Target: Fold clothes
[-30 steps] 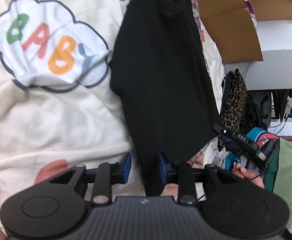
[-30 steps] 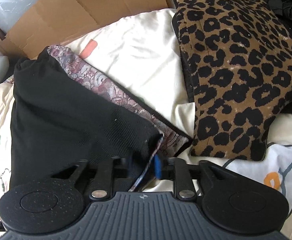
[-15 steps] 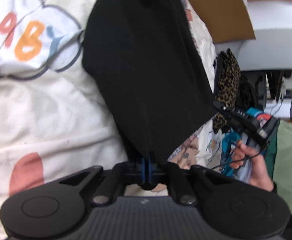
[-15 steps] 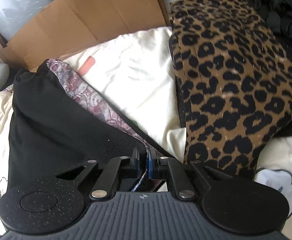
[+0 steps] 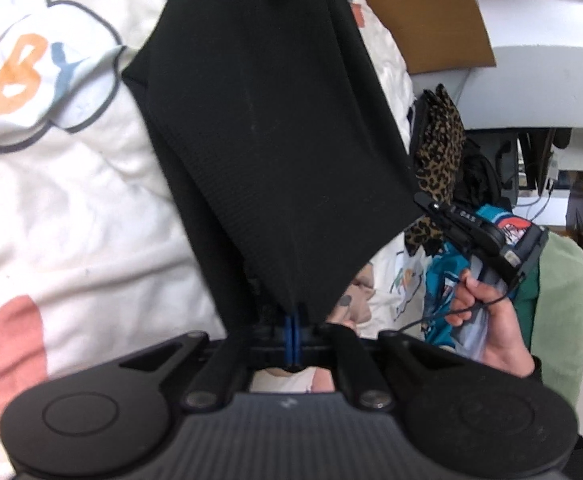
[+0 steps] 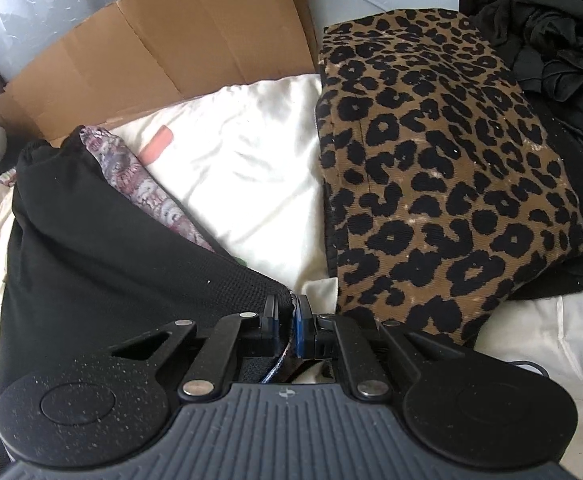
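Left wrist: left gripper is pinched tight on a corner of the black garment, which stretches away over a white quilt whose cloud print shows the letters "ABY"; the right gripper, held in a hand, bites the garment's other corner, its own lettering too small to read. Right wrist: right gripper is clamped on the black garment edge, with a floral-print fabric beneath and a leopard-print piece just beside it, a cardboard box behind.
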Demonstrator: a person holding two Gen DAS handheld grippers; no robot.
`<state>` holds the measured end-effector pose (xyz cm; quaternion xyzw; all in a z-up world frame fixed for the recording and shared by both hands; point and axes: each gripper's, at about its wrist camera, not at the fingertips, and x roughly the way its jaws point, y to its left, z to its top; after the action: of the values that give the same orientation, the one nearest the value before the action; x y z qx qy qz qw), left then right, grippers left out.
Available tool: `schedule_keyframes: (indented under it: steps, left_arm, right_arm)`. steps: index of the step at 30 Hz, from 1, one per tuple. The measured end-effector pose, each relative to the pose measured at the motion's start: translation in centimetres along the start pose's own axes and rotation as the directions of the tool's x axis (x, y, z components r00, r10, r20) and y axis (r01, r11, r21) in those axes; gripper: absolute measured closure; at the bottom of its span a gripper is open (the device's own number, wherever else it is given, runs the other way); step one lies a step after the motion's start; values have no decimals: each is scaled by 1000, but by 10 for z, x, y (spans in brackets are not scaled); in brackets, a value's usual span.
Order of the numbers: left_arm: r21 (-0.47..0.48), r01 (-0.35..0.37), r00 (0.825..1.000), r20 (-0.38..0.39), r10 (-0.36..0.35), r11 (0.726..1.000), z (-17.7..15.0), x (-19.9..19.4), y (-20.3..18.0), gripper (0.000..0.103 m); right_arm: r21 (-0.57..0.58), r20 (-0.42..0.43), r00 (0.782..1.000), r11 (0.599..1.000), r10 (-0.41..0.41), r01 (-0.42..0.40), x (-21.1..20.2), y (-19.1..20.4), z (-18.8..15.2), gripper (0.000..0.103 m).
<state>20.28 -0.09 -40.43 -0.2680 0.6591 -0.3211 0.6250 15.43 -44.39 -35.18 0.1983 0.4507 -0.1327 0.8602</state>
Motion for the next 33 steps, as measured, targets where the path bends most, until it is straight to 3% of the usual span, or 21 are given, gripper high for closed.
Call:
schedule_keyframes:
  steps: [7,11,19,25,33]
  left_arm:
    - [-8,-33,999,-27,33,999,1,13,8,102]
    - [13,-10,1000,-24,11,1000,3,11,2,102]
    - [29,-99,994,-49,100,995,1,23,9,102]
    - [53,-138,988,-54,141,989,7,10,1,92]
    - [126,-218,975,-25,223,968,39,-18,-19,83]
  right_arm:
    - [-13,-5,1000,999,-31,31,9,-2,-5,97]
    - [-23,19,998,998,-62,63,3,-1,-5,97]
    - [19,-43,997,997,-68,69,22,-8,-12,94]
    - [20,-11,997,997,-77,78,9,-9,-5,80]
    - [8,55,998,1000,-17,16,-10,-3,0,79]
